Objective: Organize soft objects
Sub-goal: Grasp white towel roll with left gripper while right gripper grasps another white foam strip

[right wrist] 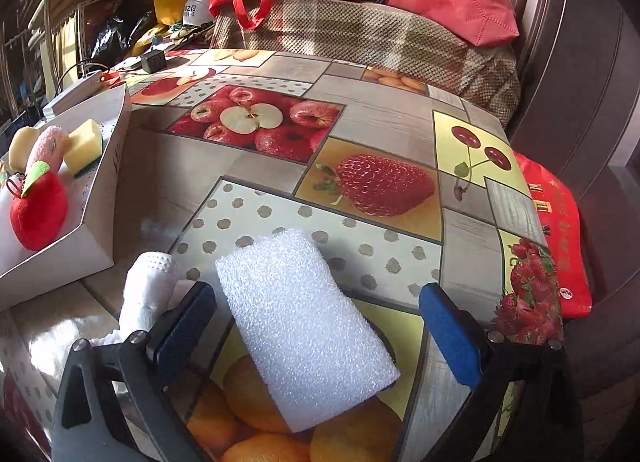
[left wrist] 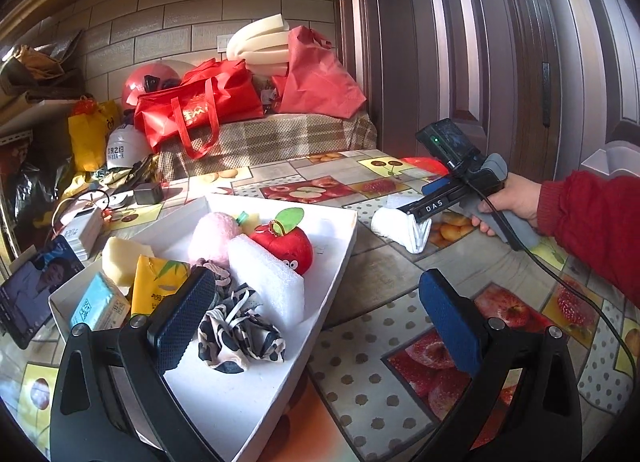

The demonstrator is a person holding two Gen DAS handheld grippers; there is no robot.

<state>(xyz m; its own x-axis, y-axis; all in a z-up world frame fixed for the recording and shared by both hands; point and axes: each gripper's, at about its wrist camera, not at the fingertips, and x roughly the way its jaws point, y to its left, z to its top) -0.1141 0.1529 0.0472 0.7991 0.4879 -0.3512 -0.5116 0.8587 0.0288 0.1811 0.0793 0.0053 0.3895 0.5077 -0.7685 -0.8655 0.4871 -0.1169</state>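
Note:
A white tray (left wrist: pixel 336 222) on the table holds a red plush apple (left wrist: pixel 286 248), a pink plush (left wrist: pixel 212 234), a white foam block (left wrist: pixel 268 282), a leopard-print scrunchie (left wrist: pixel 236 332), yellow sponges and tissue packs. My left gripper (left wrist: pixel 316 318) is open and empty above the tray's near corner. My right gripper (right wrist: pixel 316 330) is open, its jaws on either side of a second white foam block (right wrist: pixel 304 326) lying on the table. A white rolled sock (right wrist: pixel 146 292) lies just left of its left finger; the sock also shows in the left wrist view (left wrist: pixel 400 224).
The table has a fruit-print cover (right wrist: pixel 360 134). Behind it a plaid-covered seat (left wrist: pixel 272 138) carries red bags (left wrist: pixel 200 106) and foam. A phone (left wrist: pixel 32 294), a charger (left wrist: pixel 148 193) and cables lie at the left. A dark door (left wrist: pixel 500 62) stands on the right.

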